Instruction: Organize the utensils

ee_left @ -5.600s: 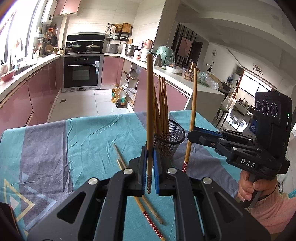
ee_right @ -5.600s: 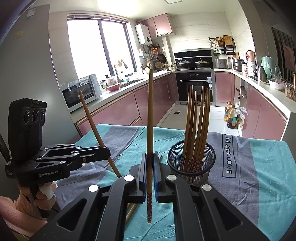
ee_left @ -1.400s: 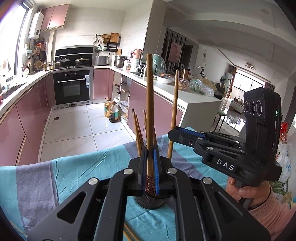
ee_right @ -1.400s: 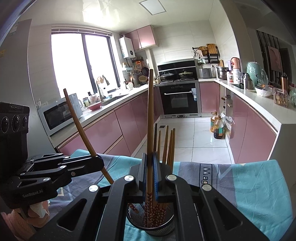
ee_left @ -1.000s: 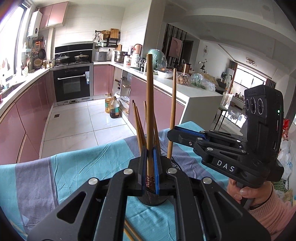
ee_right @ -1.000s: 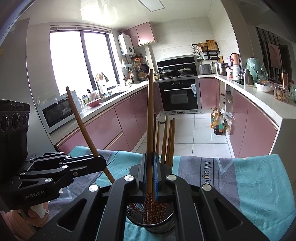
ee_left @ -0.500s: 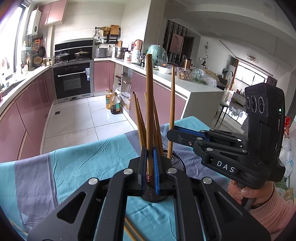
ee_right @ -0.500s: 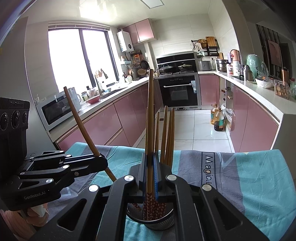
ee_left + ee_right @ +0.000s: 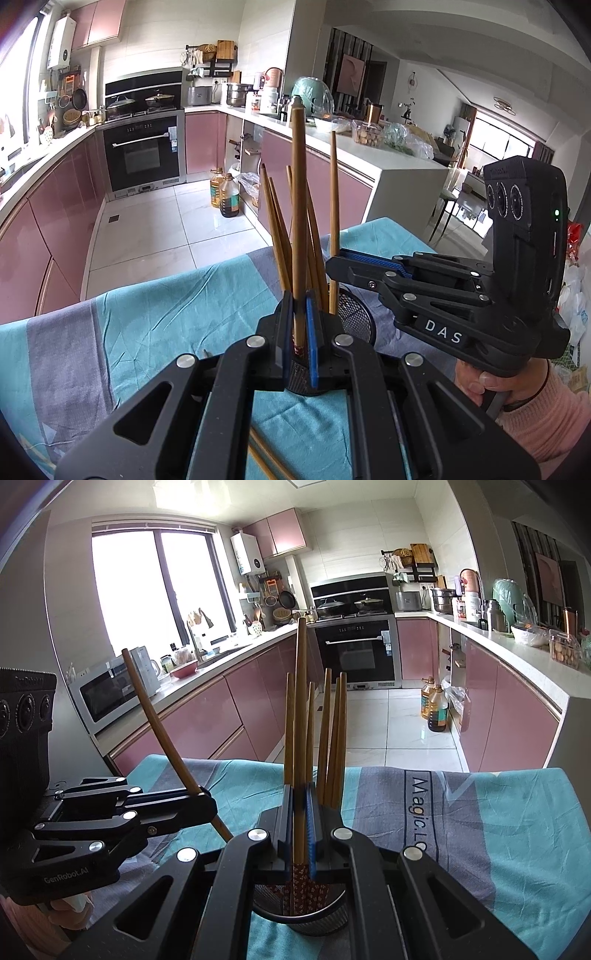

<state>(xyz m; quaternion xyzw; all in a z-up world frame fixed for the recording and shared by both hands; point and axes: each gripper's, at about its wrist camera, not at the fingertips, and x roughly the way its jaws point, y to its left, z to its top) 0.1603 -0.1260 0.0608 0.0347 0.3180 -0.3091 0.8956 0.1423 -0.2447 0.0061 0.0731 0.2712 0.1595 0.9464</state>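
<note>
Both chopsticks have come down toward the mesh holder (image 9: 314, 921) since the first frames, where they hung over open cloth; over the last second little has changed.

Left to right:

Left hand (image 9: 70, 912): fist around the handle at the lower left of the right wrist view, left gripper (image 9: 207, 805) reaching across level toward the holder. Jaws clenched on one chopstick (image 9: 162, 734), which leans up and to the left, its lower end dropping toward the holder and hidden behind my other gripper.

Centre: mesh holder stands on the tabletop cloth (image 9: 517, 812), already carrying a bundle of chopsticks (image 9: 332, 738) with patterned ends down in the cup. Two loose chopsticks (image 9: 266, 458) lie on the cloth near me, partly under the left gripper.

Right hand (image 9: 495, 384): pink sleeve (image 9: 543, 424), fingers wrapped on the handle at lower right of the left wrist view. Right gripper (image 9: 332, 264) tilted slightly down, jaws clenched on a second chopstick (image 9: 333, 221), upright, its lower end inside the holder rim.

Neither chopstick is released.
</note>
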